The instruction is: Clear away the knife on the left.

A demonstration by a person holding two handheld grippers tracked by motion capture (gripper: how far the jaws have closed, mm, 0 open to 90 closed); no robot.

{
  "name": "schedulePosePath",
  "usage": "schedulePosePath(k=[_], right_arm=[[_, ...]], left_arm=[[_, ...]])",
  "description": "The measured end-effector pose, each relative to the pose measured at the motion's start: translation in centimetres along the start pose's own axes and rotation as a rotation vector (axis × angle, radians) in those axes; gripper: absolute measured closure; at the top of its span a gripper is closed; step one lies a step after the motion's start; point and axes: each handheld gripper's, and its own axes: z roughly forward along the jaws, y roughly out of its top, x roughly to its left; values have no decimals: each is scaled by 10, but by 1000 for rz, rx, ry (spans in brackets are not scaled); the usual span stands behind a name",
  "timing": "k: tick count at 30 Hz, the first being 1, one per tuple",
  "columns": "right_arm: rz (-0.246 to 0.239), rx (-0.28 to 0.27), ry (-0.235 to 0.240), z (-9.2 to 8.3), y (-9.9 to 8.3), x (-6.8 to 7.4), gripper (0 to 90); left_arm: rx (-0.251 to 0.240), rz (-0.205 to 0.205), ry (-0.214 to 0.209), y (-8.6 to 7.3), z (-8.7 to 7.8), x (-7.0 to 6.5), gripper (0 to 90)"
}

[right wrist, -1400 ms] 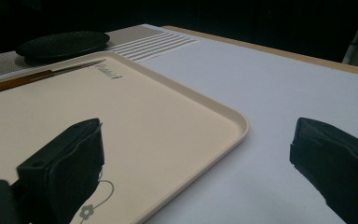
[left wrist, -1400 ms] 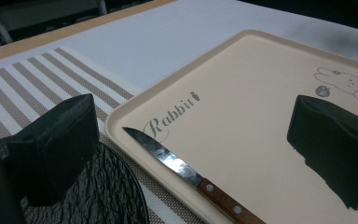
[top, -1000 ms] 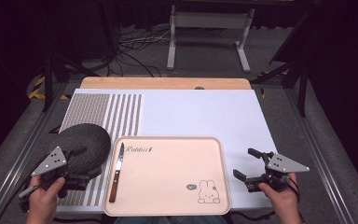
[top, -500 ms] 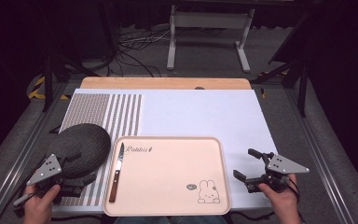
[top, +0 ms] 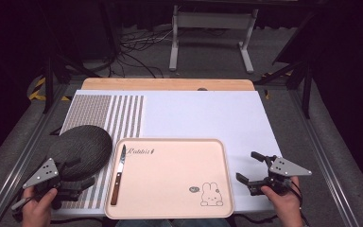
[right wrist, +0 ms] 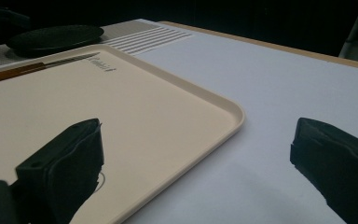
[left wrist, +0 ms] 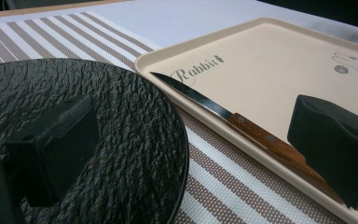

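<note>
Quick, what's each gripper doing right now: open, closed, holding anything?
Left gripper: open, holding nothing, at the near edge of the round black textured plate.
Right gripper: open, holding nothing, beside the beige plastic tray.

dark room | grey floor [top: 340,137] | cables [top: 137,45] | metal stand [top: 212,21]

The table [top: 203,116] is covered in white, with a bare wooden strip along its 12 o'clock edge. A brown-striped mat [top: 105,112] lies toward 9 o'clock, a dark round plate [top: 82,147] on its near part. A pink tray [top: 170,177] sits at 6 o'clock.
</note>
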Motion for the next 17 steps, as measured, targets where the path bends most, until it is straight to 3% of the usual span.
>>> schedulePosePath(k=[5, 17], right_arm=[[7, -7, -1, 0, 0, 0, 36], [7, -7, -4, -1, 0, 0, 36]], left_arm=[[-1, -4, -3, 0, 0, 0, 30], [4, 28, -3, 1, 1, -3, 27]])
